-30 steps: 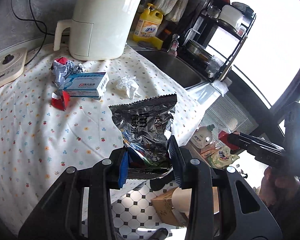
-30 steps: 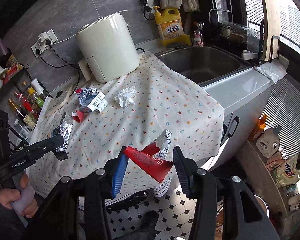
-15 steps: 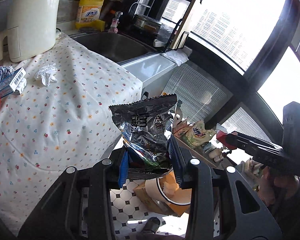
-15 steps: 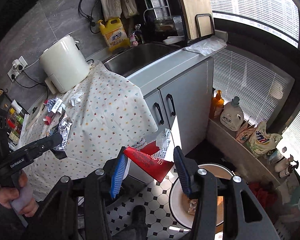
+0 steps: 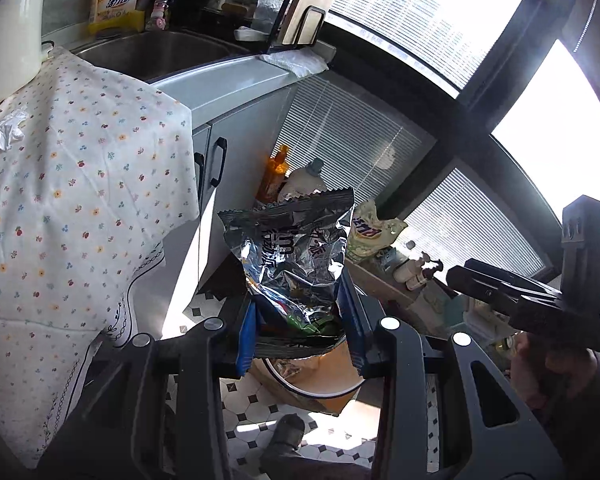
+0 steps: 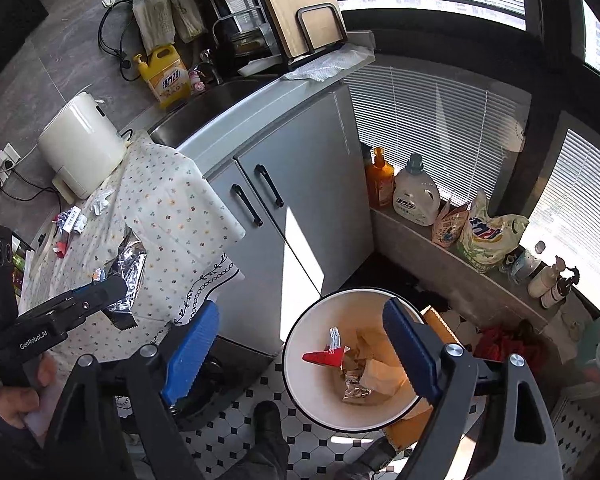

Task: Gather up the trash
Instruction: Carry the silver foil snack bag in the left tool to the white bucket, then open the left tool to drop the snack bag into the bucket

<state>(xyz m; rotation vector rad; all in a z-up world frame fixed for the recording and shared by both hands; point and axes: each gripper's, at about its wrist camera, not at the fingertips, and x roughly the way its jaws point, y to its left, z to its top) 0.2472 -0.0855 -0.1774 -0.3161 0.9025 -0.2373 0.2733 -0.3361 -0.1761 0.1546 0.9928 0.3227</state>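
Foil bag, left wrist view: the crinkled silver snack bag (image 5: 290,264) was clamped at its lower end between the blue pads of the left gripper (image 5: 302,326), the jaws narrow on it.
Axis, left wrist view: the bag's long axis ran up and away from the jaws, its crimped top edge highest and pointing toward the window blinds.
Risk, left wrist view: only a sliver of the white bin (image 5: 320,384) showed below and behind the bag, so a release here looked likely to catch the rim or land on the tiled floor (image 5: 252,400).
Right gripper, right wrist view: the right gripper (image 6: 300,340) stood wide with nothing between its pads; its jaws had just been opening.
Red wrapper, right wrist view: the red wrapper (image 6: 324,358) lay inside the bin (image 6: 296,380) among other scraps, its red tip pointing left, its long axis roughly level across the picture.
Risk, right wrist view: the foil bag hung above the flowered surface (image 6: 168,208), well apart from the bin, and the light bag might drift if dropped early.
Leftovers, right wrist view: more scraps (image 6: 70,220) remained on the surface.
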